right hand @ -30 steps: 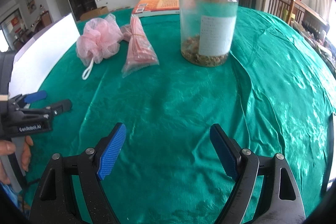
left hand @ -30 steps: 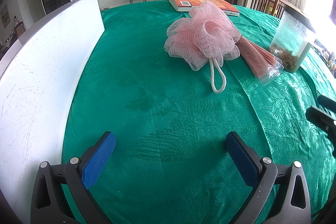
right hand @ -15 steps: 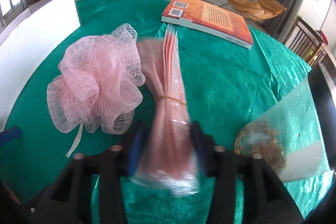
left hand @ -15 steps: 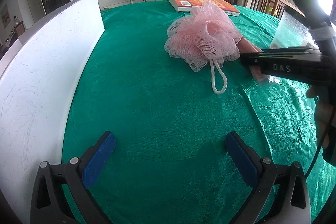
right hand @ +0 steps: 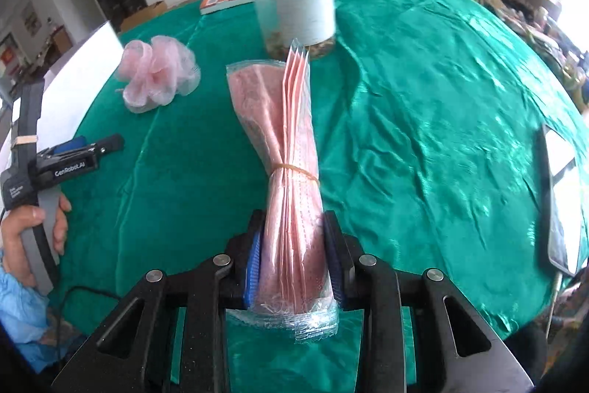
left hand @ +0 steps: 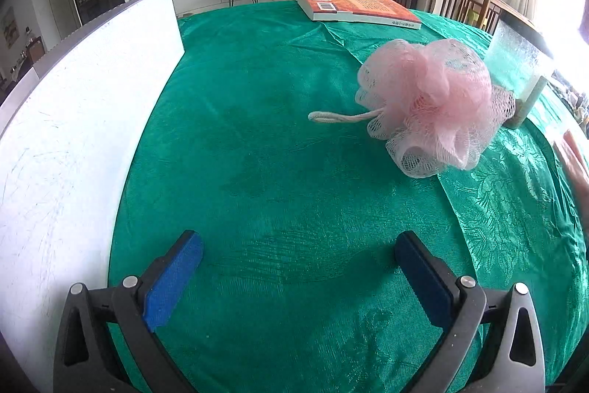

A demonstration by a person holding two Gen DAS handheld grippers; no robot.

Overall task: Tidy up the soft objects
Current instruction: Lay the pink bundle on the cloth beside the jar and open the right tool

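Big picture first: you've got a round worktop under a shiny green patterned cloth (right hand: 423,105), with a tall white board (left hand: 73,142) standing along its left edge. On it sits a clear plastic jar with a black lid (right hand: 294,2), well behind the right gripper (right hand: 292,260), and an orange paperback book (left hand: 357,8) lying flat at the far side.

The fluffy pink mesh bath pouf (left hand: 430,105) rests on the cloth beside the jar, its white cord loop trailing out to the left. Your left gripper (left hand: 298,275) hovers low over bare cloth with its jaws wide apart, nothing between them.

Your right one's jaws are clamped on the near end of the clear plastic pack of pink cloths cinched with a rubber band (right hand: 291,179). The pack sticks out forward, clear of the cloth, fanning wider past the band.

What I'd watch: you're gripping slick film near one end, so most of the pack hangs out front. A quick swing could let it droop or slide out of the pads, I reckon. That far tip also looks near the jar from this angle, so a careless sweep might knock it over. And the pouf is light; brushing it would likely roll it off somewhere.
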